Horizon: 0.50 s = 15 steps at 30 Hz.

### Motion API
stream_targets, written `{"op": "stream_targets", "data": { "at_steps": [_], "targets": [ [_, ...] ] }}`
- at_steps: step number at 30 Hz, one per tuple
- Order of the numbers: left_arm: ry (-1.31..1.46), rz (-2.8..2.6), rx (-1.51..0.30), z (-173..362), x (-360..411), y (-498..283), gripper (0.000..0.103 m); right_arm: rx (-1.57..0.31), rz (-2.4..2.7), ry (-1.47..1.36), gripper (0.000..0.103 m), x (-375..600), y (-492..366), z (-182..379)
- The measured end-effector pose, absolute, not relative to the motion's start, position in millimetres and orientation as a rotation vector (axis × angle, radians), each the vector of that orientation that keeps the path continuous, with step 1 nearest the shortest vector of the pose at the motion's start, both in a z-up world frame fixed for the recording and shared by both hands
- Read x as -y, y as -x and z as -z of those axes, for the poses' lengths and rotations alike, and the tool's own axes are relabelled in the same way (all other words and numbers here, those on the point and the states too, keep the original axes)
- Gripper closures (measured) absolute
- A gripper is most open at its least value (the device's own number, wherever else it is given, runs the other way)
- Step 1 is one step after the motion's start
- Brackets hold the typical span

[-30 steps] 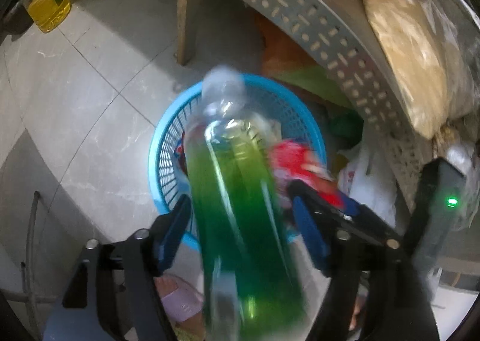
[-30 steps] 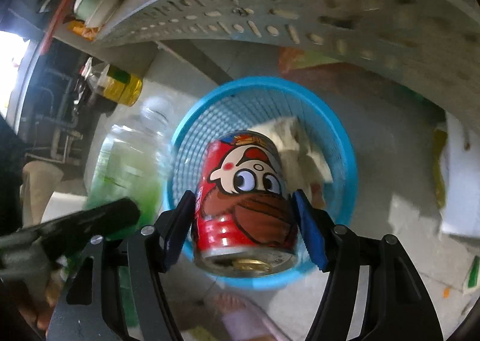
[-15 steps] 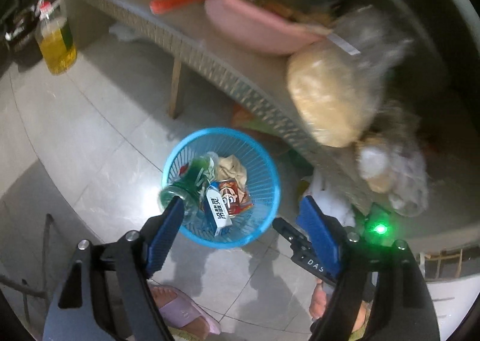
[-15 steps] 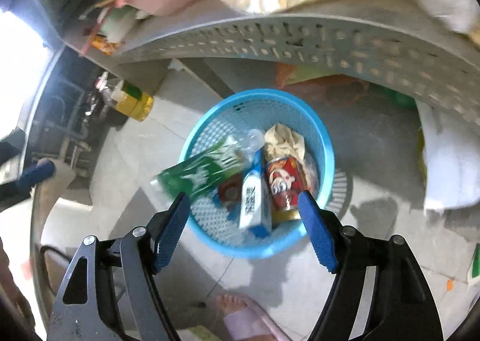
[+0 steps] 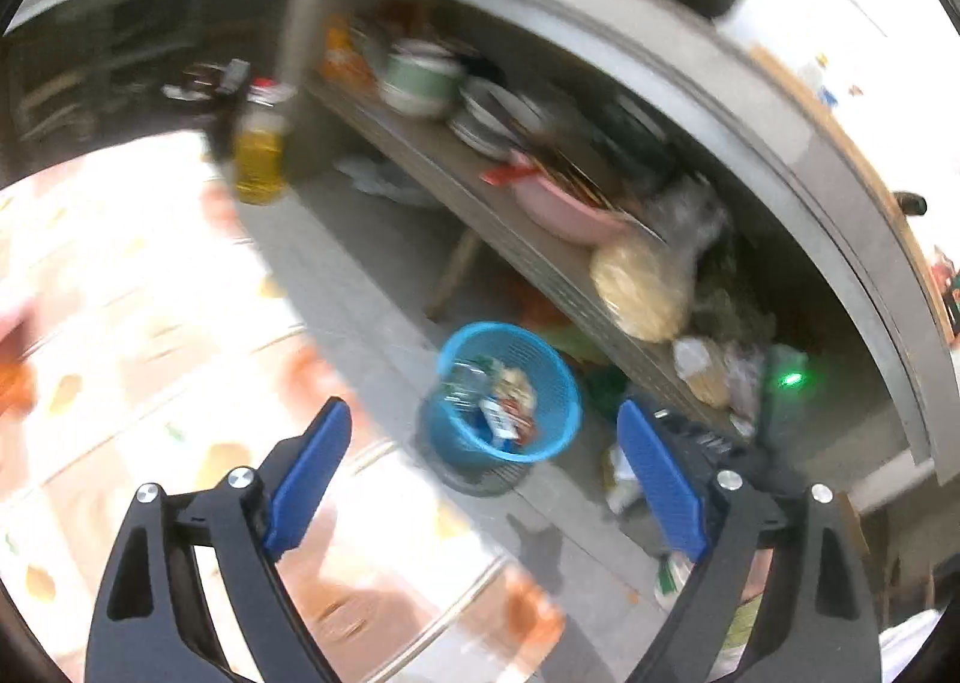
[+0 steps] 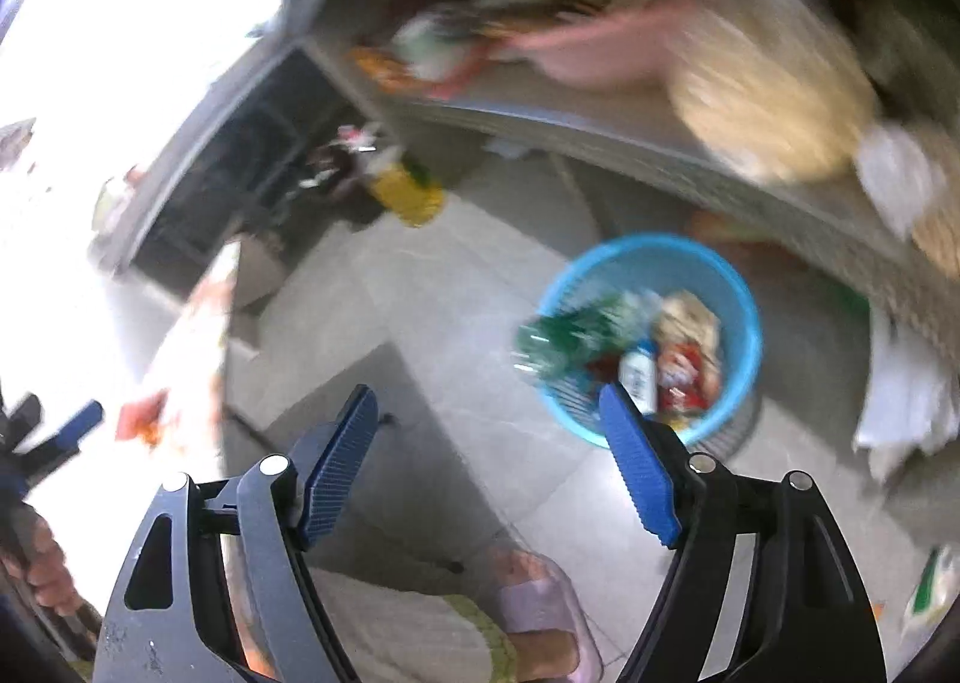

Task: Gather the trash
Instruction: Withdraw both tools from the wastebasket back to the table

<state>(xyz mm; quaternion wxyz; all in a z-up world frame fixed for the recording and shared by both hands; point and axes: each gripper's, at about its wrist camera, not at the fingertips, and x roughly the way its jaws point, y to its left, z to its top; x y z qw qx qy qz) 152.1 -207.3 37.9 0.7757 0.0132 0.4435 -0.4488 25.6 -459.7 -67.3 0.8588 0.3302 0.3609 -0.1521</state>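
- Grey floor tiles (image 6: pixel 456 287) run beneath a cluttered low shelf (image 5: pixel 480 203); both views are motion-blurred.
- On the floor by the shelf's front edge stands the blue basket (image 6: pixel 729 269), holding a green bottle (image 6: pixel 564 332), a red can (image 6: pixel 681 377) and a small carton (image 6: pixel 637 374).
- Left gripper (image 5: pixel 483 473) and right gripper (image 6: pixel 489 455) both gape wide, holding nothing, well above the basket.
- Judged next: look for more trash, and settle each gripper before reaching.
- No label is readable through the blur.

Blue perforated plastic basket (image 6: pixel 735 287), glossy tiled floor (image 6: pixel 420 299).
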Motion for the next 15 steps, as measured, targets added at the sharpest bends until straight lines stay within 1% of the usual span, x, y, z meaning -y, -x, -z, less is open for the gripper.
{"op": "stream_targets", "data": {
  "at_steps": [4,8,15],
  "targets": [
    [0.053,0.823,-0.884,-41.6,127.7,-147.9,0.015,-0.763,0.182,-0.615,0.030,425.8,-58.1,38.5],
    [0.047,0.645,-0.802,-41.5,59.8,-145.8,0.014,-0.773,0.057,-0.533,0.030,384.4,-95.9,13.3],
    [0.115,0.448,-0.744,-33.3,-25.9,-148.8,0.015,-0.799,-0.178,-0.390,0.030,290.3,-158.3,-9.8]
  ]
}}
